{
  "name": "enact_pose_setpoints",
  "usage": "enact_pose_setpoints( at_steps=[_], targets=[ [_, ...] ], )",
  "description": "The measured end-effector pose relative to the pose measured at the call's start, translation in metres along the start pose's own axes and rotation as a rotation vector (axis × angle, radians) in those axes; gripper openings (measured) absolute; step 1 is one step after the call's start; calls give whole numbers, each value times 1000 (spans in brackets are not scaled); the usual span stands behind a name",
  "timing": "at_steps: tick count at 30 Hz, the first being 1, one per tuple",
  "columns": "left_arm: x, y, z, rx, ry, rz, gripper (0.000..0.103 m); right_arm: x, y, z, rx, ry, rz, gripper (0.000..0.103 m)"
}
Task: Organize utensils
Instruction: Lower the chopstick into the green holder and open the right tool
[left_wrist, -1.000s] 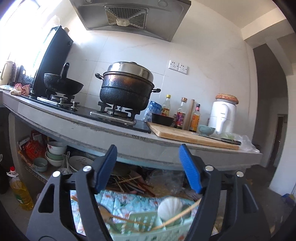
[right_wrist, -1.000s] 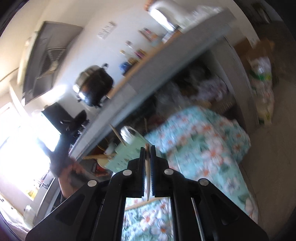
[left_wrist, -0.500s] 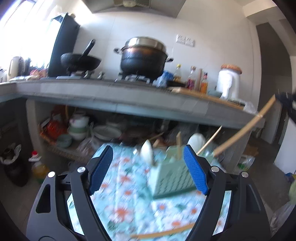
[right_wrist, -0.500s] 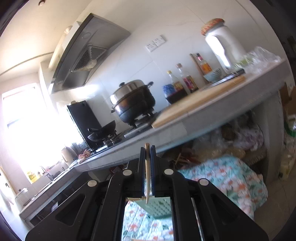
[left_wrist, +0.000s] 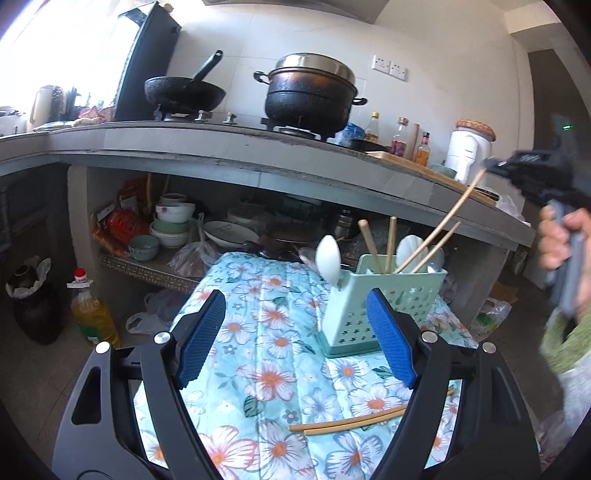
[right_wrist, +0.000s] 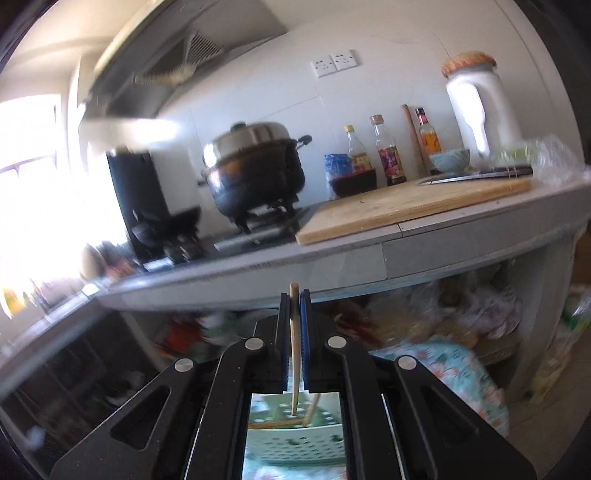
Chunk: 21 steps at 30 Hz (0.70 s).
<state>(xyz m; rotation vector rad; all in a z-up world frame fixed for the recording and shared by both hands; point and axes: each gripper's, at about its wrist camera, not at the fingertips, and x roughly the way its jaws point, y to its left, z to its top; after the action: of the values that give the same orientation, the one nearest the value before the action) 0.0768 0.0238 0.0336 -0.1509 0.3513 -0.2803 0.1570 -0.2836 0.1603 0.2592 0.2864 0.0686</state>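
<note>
Left gripper (left_wrist: 295, 336) lowered toward the floral cloth (left_wrist: 266, 325), blue ribbed pads just spread wider, nothing between them; two loose chopsticks (left_wrist: 354, 422) lying flat just below. Perforated mint plastic caddy (left_wrist: 384, 299) upright, already holding spoons and sticks. Right gripper (right_wrist: 294, 332) lifted and rolled level, clamped on one slim bamboo chopstick (right_wrist: 294, 354), tip reaching into the caddy: insertion likely underway

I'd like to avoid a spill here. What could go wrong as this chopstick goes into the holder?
1. The right gripper pinches the chopstick only near its top, so the long end could swing and miss the green holder.
2. The holder is already crowded with chopsticks and white spoons; a push might tip it, since the open left gripper isn't steadying it.
</note>
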Motion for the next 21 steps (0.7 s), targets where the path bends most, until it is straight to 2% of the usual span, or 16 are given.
enact_pose_setpoints(
  at_steps=[5, 6, 8, 12, 17, 20, 21],
  targets=[
    [6, -8, 0, -6, 6, -70, 74, 25, 0, -29, -10, 123, 6, 10],
    [9, -10, 0, -4, 5, -80, 74, 24, -1, -30, -2, 126, 9, 21],
    [14, -14, 2, 2, 6, -93, 74, 14, -6, -31, 18, 103, 15, 36],
    [25, -20, 6, -5, 6, -119, 74, -16, -17, -27, 39, 41, 25, 45],
    [35, -28, 3, 7, 25, -136, 74, -55, -43, -36, 100, 22, 18, 48],
    [41, -32, -3, 21, 54, -141, 74, -67, -64, -58, 164, 88, 5, 48],
    [43, -34, -6, 28, 66, -141, 74, -67, -71, -70, 191, 136, 4, 48]
  ],
)
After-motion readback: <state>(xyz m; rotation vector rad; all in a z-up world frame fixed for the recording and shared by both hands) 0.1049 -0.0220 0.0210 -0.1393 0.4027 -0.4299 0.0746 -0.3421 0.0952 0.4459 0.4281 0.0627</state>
